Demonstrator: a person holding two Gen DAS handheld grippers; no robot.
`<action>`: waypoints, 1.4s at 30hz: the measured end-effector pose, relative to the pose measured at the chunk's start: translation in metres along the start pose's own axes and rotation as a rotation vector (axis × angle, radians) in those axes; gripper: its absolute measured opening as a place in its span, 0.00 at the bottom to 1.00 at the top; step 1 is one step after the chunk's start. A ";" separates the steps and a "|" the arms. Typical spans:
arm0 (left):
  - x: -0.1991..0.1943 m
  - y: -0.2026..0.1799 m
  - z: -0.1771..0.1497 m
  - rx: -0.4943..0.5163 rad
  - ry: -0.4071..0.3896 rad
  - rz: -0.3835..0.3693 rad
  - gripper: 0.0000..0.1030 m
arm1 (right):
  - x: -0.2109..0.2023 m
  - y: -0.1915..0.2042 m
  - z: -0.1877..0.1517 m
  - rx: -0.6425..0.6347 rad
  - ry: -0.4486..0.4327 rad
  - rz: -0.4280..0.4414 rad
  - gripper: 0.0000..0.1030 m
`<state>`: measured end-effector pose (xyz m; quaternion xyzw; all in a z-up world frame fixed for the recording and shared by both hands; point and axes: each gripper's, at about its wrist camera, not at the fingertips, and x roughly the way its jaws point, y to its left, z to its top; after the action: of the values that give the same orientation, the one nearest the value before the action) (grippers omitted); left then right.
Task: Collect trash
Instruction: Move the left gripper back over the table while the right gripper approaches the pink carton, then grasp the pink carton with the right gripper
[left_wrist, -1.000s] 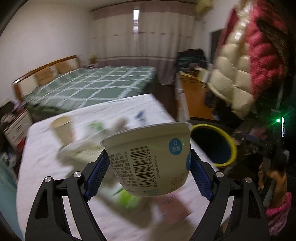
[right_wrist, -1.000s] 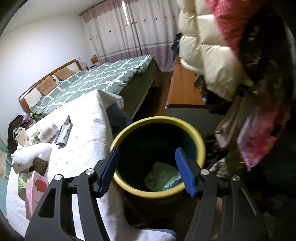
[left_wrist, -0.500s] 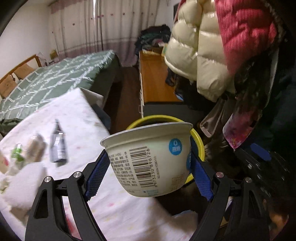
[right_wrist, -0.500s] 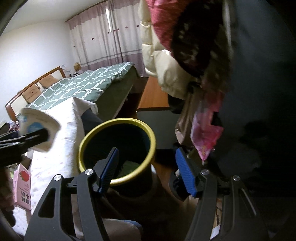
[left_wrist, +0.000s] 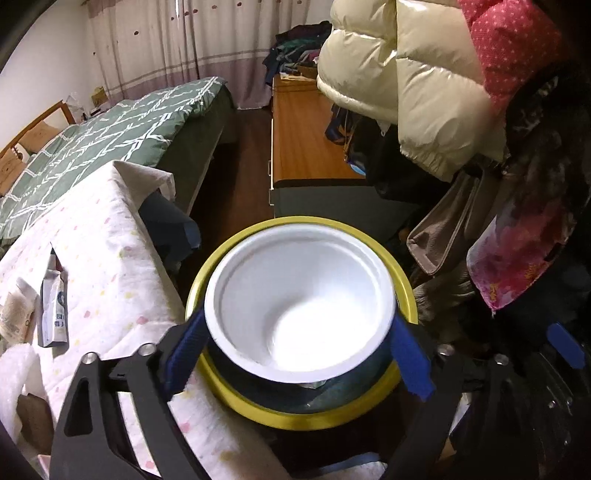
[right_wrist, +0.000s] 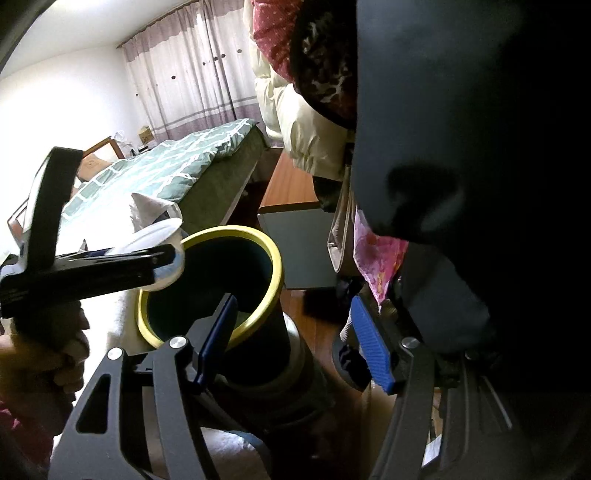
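Your room: bed (left_wrist: 110, 136) with green checked quilt, striped curtains (left_wrist: 177, 48), wooden cabinet (left_wrist: 306, 147), cream puffer jacket (left_wrist: 406, 85) hanging right. Your table (left_wrist: 110, 266) wears white dotted cloth; small carton (left_wrist: 53, 314) lies on it, print too blurred to read. Yellow-rimmed bin (left_wrist: 404, 284) stands just beside table. Your left gripper (left_wrist: 299, 354) opening, white cup (left_wrist: 299, 306) between pads, mouth toward camera, right over bin. Your right gripper (right_wrist: 291, 339) spread, empty, near bin.
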<state>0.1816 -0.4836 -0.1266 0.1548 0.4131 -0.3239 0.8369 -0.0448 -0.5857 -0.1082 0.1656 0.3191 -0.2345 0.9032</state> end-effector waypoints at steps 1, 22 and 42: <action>-0.001 0.000 0.000 -0.002 -0.004 -0.003 0.88 | 0.000 0.000 0.000 0.000 0.001 0.001 0.60; -0.198 0.109 -0.078 -0.123 -0.213 0.119 0.95 | 0.002 0.077 -0.019 -0.124 0.077 0.143 0.66; -0.306 0.263 -0.231 -0.477 -0.287 0.398 0.95 | -0.047 0.282 -0.102 -0.496 0.128 0.534 0.66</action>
<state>0.0836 -0.0399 -0.0277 -0.0150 0.3169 -0.0671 0.9460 0.0211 -0.2892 -0.1109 0.0334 0.3674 0.1050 0.9235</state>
